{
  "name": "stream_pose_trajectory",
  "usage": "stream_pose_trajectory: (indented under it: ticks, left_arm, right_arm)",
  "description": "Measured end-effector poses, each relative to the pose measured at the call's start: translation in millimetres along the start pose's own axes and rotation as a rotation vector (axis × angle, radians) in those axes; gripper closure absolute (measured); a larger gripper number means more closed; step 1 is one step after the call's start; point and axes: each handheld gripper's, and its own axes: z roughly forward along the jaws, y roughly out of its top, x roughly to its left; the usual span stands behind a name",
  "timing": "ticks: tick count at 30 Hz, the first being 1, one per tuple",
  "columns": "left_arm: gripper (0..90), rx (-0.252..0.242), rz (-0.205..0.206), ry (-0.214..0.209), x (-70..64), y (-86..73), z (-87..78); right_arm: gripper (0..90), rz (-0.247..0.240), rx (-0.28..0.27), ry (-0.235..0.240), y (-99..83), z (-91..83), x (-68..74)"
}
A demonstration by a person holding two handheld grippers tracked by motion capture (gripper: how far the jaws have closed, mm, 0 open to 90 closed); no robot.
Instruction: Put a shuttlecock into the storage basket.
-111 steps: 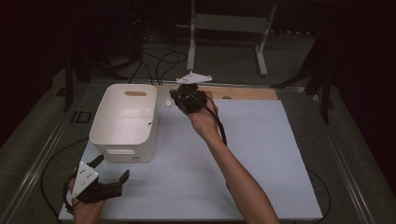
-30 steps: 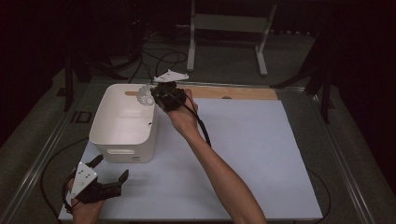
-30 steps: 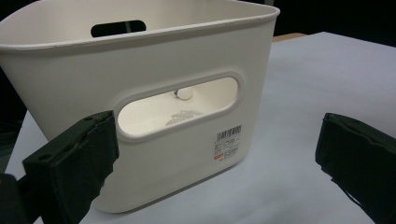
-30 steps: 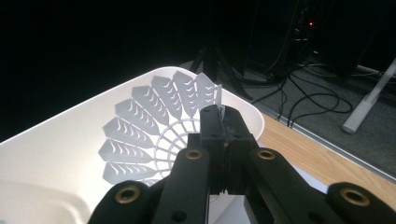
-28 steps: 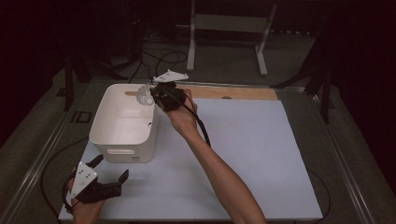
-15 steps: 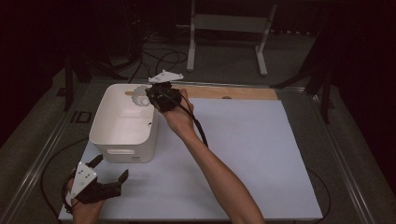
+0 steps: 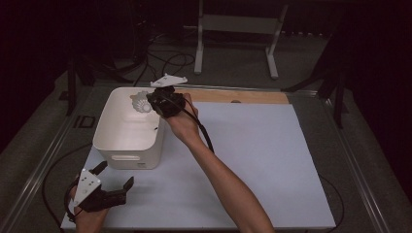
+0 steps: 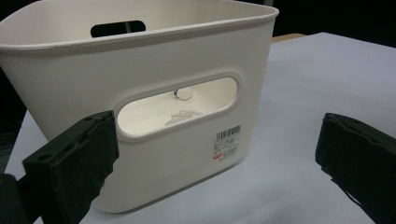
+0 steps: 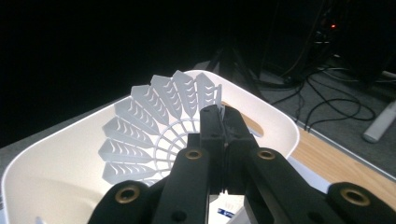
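We note the right gripper (image 7: 154, 101) held over the far right corner of the white bin (image 7: 112, 145), which stands on the left part of the white table sheet (image 7: 262, 145). In the right gripper view its jaws are pressed together on the skirt edge of a white plastic shuttlecock (image 9: 144, 128); the skirt fans out to the left of the jaws, with the bin's rim (image 9: 275, 116) behind and beneath it. From the high view the shuttlecock (image 7: 141, 102) hangs above the bin's opening near the far wall, not resting on the floor of the bin.

We record the left gripper (image 7: 112, 182) near the front left corner of the sheet, just in front of the bin and not touching it. Its jaws stand wide apart with nothing between them; in the left gripper view they frame the bin's near wall (image 8: 187, 154), its handle slot and a barcode label (image 8: 226, 142). Through the slot we see something small and pale inside the bin, too unclear to name.
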Motion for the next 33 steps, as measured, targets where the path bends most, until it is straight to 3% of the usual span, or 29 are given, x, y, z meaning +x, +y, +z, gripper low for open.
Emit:
stream_pose_trajectory:
  ticks: [7,21,23,24,25,26,28,33]
  left_arm:
    - [0.0,0.006,0.004,-0.001,-0.2,0.0,0.3]
    - [0.0,0.006,0.003,-0.002,0.0,-0.1,0.4]
    - [0.0,0.007,0.003,-0.002,-0.1,-0.1,0.4]
    - [0.0,0.006,0.003,-0.002,-0.2,-0.1,0.3]
    - [0.0,0.007,0.003,-0.002,-0.2,-0.1,0.3]
    - [0.0,0.006,0.003,-0.002,-0.2,0.0,0.2]
    - [0.0,0.003,0.0,-0.001,-0.2,-0.1,0.1]
    - [0.0,0.005,0.001,-0.001,-0.2,0.0,0.1]
  right_arm:
    - [89.1,-0.015,-0.004,0.038,0.0,-0.2,2.3]
    - [87.4,-0.034,-0.005,0.059,-0.2,4.8,7.6]
    - [82.5,-0.043,-0.007,0.072,0.1,5.1,8.2]
    - [68.2,-0.063,-0.01,0.068,0.3,5.5,9.5]
    - [46.4,-0.065,-0.014,0.081,0.7,7.3,10.2]
    - [42.3,-0.059,-0.008,0.082,0.9,7.6,10.4]
    - [25.8,-0.073,-0.006,0.052,0.8,8.2,11.7]
    - [13.8,-0.077,0.02,0.022,-0.2,7.7,11.9]
